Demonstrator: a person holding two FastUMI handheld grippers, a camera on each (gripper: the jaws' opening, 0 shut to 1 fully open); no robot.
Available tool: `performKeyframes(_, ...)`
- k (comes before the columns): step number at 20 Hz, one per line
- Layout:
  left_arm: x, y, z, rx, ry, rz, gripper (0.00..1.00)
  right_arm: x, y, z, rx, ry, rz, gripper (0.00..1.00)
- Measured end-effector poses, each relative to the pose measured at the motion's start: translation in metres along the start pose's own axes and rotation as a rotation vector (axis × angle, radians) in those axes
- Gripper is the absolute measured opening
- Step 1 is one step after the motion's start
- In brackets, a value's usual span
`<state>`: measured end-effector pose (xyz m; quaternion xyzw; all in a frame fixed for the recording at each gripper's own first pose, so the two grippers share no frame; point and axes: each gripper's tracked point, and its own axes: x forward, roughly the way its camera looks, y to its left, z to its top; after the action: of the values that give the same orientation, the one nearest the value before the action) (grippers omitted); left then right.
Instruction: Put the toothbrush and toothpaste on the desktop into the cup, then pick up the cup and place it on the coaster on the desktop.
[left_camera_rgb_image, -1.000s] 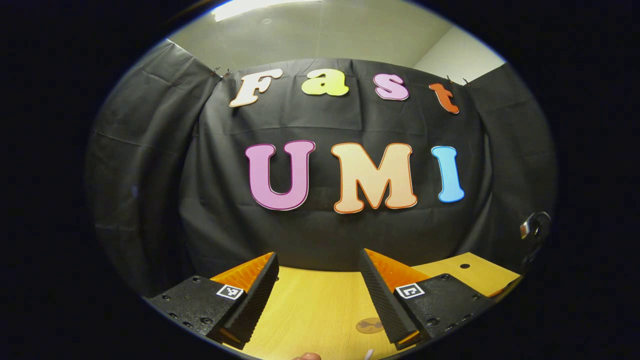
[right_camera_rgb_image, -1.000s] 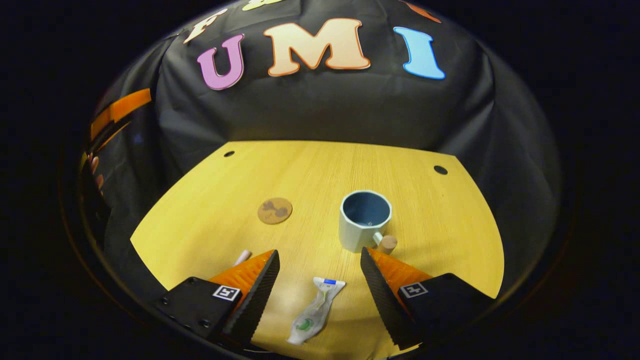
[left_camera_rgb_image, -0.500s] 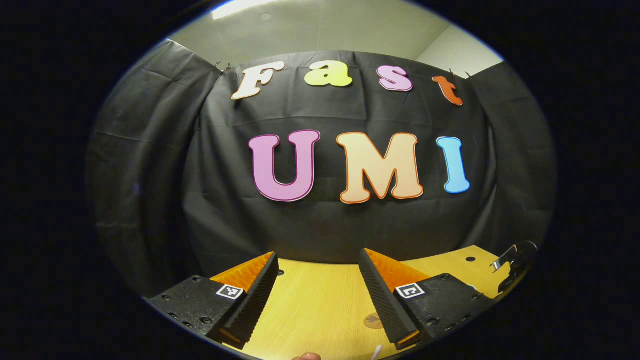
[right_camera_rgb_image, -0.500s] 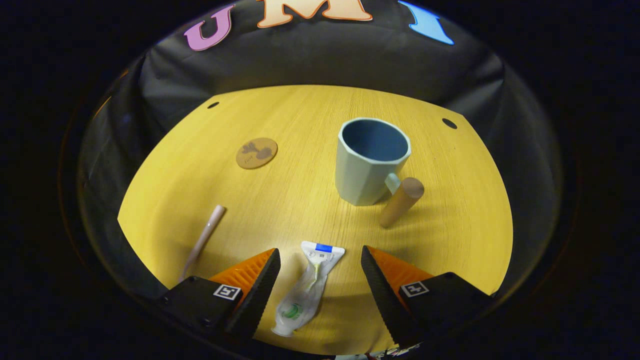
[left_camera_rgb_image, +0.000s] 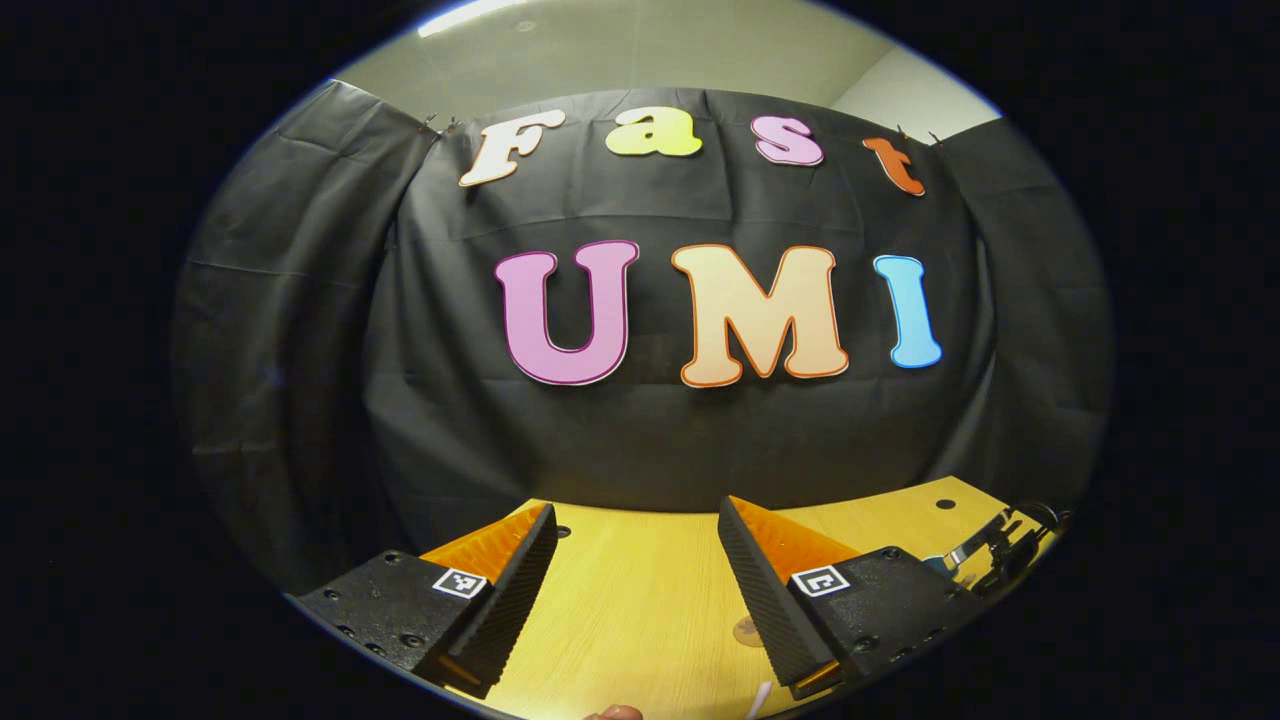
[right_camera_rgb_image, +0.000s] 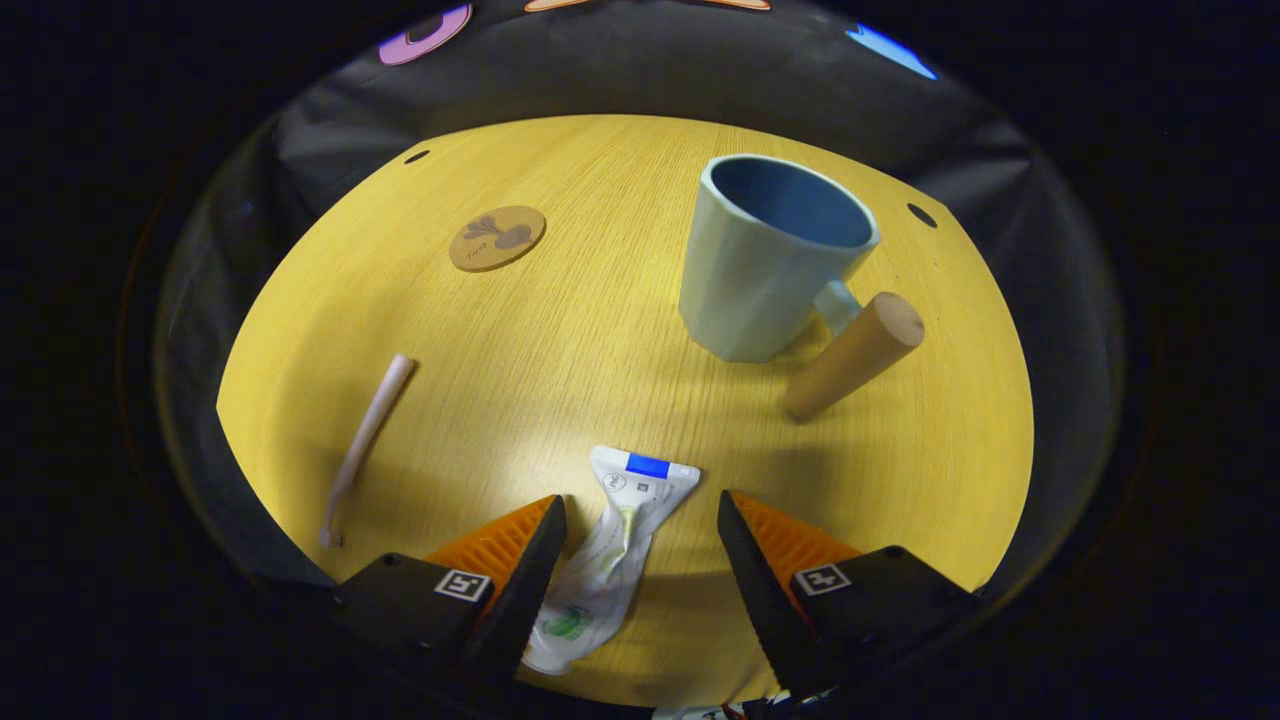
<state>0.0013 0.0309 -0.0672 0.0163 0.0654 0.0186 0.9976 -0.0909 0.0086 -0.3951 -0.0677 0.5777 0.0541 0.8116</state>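
Right gripper (right_camera_rgb_image: 636, 515) has dropped closer to the desk (right_camera_rgb_image: 560, 340) than half a second ago: cup and toothpaste look bigger, wall letters nearly gone off the top. Its fingers are spread wide, holding nothing, straddling the toothpaste (right_camera_rgb_image: 600, 560) at lower centre; the tube's lower end tucks under the left finger, contact unclear. Left gripper (left_camera_rgb_image: 636, 560) barely moved, tilted down slightly so more desk shows; fingers apart, nothing between them, well above the desk.

Toothpaste: white crumpled tube, blue band at its flat end, green mark near the cap, lying flat. Toothbrush (right_camera_rgb_image: 362, 445): pale, thin, lying flat at mid left, apart from the rest. Cup (right_camera_rgb_image: 765, 265): pale blue-green, faceted, upright, darker blue inside, upper right, with a wooden peg-like handle sticking out to its right. Coaster (right_camera_rgb_image: 497, 238): round, brown, dark print, upper left, bare.

Desk: yellow wood grain, small dark holes near the far corners. Black cloth wall behind; pale ceiling with a strip light in the left gripper view.
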Motion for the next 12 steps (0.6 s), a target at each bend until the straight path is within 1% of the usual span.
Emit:
performKeyframes(1, 0.0, 0.0, -0.002, 0.0, 0.003, 0.0, 0.94, 0.001, -0.001, 0.003, 0.005, -0.014, -0.004, 0.87)
performKeyframes(4, 0.001, -0.004, -0.005, -0.001, 0.012, -0.008, 0.94, 0.001, -0.001, 0.004, 0.009, -0.016, -0.002, 0.85)
performKeyframes(5, 0.0, -0.004, -0.007, -0.001, 0.016, -0.012, 0.94, 0.002, -0.002, 0.006, 0.014, -0.019, -0.002, 0.69)
performKeyframes(6, 0.0, -0.006, -0.008, -0.001, 0.02, -0.016, 0.94, 0.002, -0.002, 0.005, 0.019, -0.016, 0.0, 0.63)
performKeyframes(7, 0.0, -0.008, -0.011, 0.0, 0.023, -0.023, 0.94, 0.001, -0.002, 0.005, 0.016, -0.011, 0.003, 0.52)
performKeyframes(8, 0.0, -0.012, -0.014, 0.002, 0.031, -0.035, 0.94, 0.0, -0.005, 0.005, 0.024, -0.005, 0.012, 0.51)
performKeyframes(9, 0.001, -0.015, -0.018, 0.005, 0.041, -0.045, 0.94, -0.002, -0.006, 0.006, 0.023, -0.007, 0.017, 0.36)
performKeyframes(10, 0.001, -0.02, -0.023, 0.006, 0.056, -0.061, 0.94, -0.003, -0.008, 0.006, 0.019, 0.002, 0.021, 0.35)
performKeyframes(11, 0.001, -0.025, -0.031, 0.009, 0.075, -0.079, 0.94, -0.004, -0.01, 0.007, 0.008, 0.001, 0.024, 0.3)
performKeyframes(12, 0.001, -0.031, -0.039, 0.012, 0.098, -0.098, 0.94, -0.003, -0.008, 0.007, -0.003, 0.001, 0.023, 0.3)
